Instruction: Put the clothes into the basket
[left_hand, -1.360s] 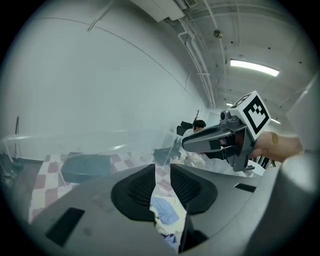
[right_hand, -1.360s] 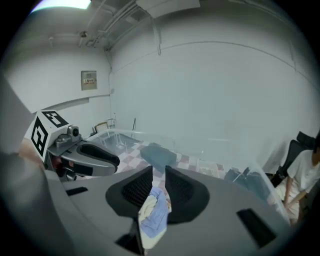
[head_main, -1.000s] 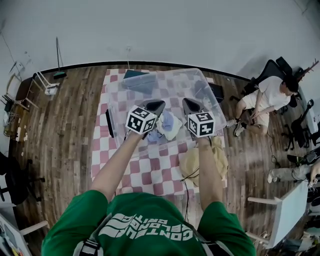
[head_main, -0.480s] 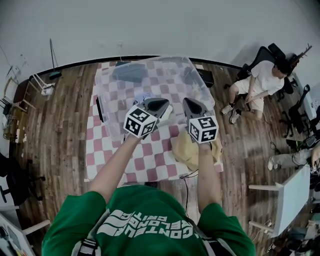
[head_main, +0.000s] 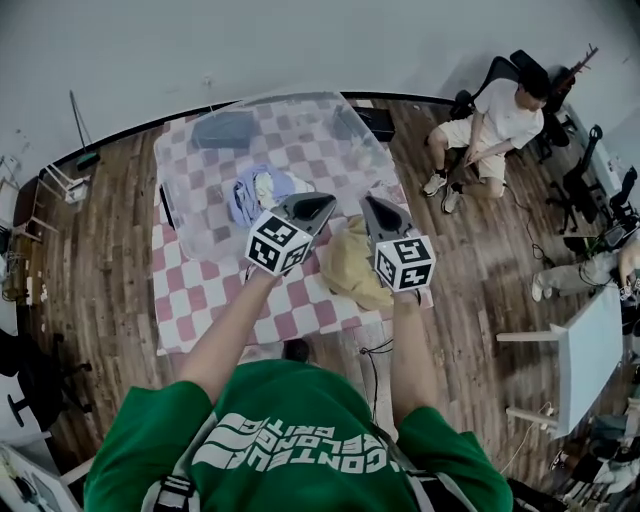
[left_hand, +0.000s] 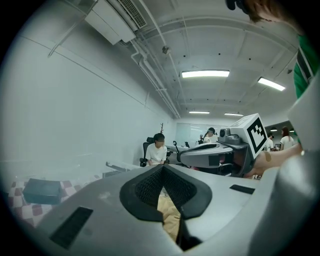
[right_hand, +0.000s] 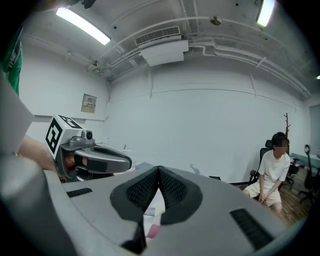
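Looking straight down on a clear plastic basket (head_main: 185, 200) parked on a pink-and-white checkered cloth (head_main: 200, 310). Can see a bluish garment (head_main: 243, 197) and a small white piece (head_main: 268, 186) already inside, toward the basket's near left part. Got a tan garment (head_main: 350, 268) outside, crumpled on the cloth just beside the basket's near right corner, so not in yet. Holding the left tongs (head_main: 327, 201) over the basket's near edge and the right tongs (head_main: 370, 203) right next to them, over the basket's near right corner and just past the tan garment. Checked both gripper views: left tongs pinched fully together with nothing between the pads, only a peek of tan fabric below through the slot. Same deal with the right tongs, closed on nothing, with bits of white and pink showing underneath. Also spotting a dark teal box (head_main: 222, 130) by the basket's far left corner and something black (head_main: 375, 120) by its far right corner. Off to the basket's right, well apart, noticing a person in a white top (head_main: 497, 115) seated on an office chair (head_main: 520, 62) on the wood floor (head_main: 100, 260).
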